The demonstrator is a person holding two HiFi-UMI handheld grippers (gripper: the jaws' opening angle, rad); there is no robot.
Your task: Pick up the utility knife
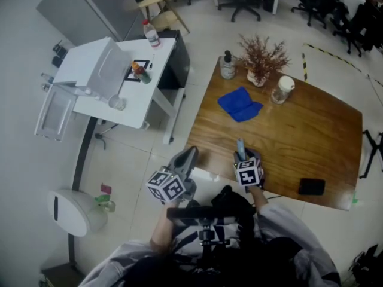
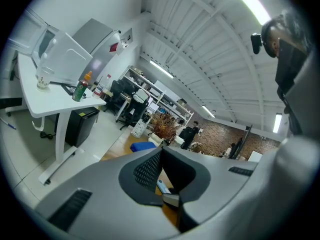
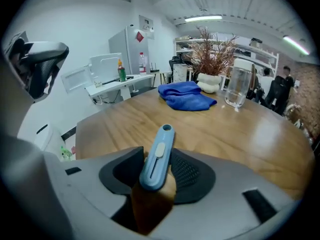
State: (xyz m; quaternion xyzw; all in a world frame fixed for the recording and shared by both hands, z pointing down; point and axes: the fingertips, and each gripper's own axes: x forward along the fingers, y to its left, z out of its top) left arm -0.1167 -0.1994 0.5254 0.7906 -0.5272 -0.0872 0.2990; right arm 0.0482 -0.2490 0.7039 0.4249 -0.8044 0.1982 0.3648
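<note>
Between the fingers [image 3: 189, 171] of the right gripper [image 3: 159, 161] the utility knife [image 3: 160, 144] was found, and the fingers were held apart on either side of it. A gap was seen at the left pad, so no squeeze was judged to be applied yet. The knife was laid lengthwise along the line of the jaws, slider up, its holed end pointed away across the wooden table [image 3: 240, 129]. That alignment was likely chosen so the pads could be closed on the long flat sides rather than on the ends. The knife was seen close to the table's near edge, apparently resting on the wood, and the gripper was tipped down over that edge to straddle it. The pick-up was therefore judged to be at the closing step: straddled, not grasped. A slip could be expected if so slim a body were pinched off-centre.

Toward the table's middle a blue cloth [image 3: 186, 95] was spread. At the table's far side a dried plant [image 3: 212, 59] and a glass jar [image 3: 236, 86] were stood, all well apart from the knife, so the approach was unobstructed. Just off the table's near left corner the left gripper [image 2: 161, 156] was held, its fingers [image 2: 147, 170] seemingly brought together at the tips with nothing between them, parked clear of the work, it was judged.
</note>
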